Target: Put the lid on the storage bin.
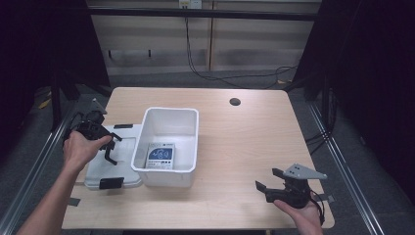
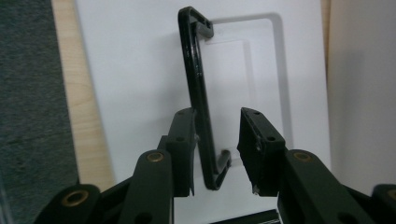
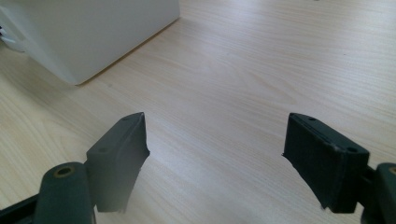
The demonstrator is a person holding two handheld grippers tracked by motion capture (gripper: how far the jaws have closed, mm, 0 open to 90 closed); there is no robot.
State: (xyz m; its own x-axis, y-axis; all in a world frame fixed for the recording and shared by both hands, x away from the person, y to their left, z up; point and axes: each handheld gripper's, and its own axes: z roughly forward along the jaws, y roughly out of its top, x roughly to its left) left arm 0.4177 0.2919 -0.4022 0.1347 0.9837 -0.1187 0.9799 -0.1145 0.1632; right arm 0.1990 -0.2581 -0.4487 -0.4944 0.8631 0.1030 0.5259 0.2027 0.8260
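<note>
A white plastic lid (image 1: 105,166) lies flat on the light wooden table (image 1: 240,147), just to the left of an open white bin (image 1: 169,144) and touching or nearly touching its left wall. The lid carries black latch clips at its far edge (image 1: 123,126) and near edge (image 1: 111,183). On its top, a black handle (image 2: 198,93) stands raised from a shallow rectangular recess.

The left gripper (image 1: 108,147), held in the person's left hand (image 1: 80,147), hangs over the lid pointing down at it. In the left gripper view its jaws are partly spread on either side of the handle: the handle bar lies against the left jaw, while a gap remains before the right jaw, so it is not pinched.

Inside the bin, a small box with blue and white print (image 1: 160,156) lies flat on the floor at the near end.

The right gripper (image 1: 269,182), in the person's right hand (image 1: 301,210), sits low over the near right part of the table, well apart from the bin. Its jaws are spread wide with only bare wood between them, and the bin's corner (image 3: 88,32) shows ahead to the left in its view.

A dark round hole (image 1: 235,102) marks the table's far side
</note>
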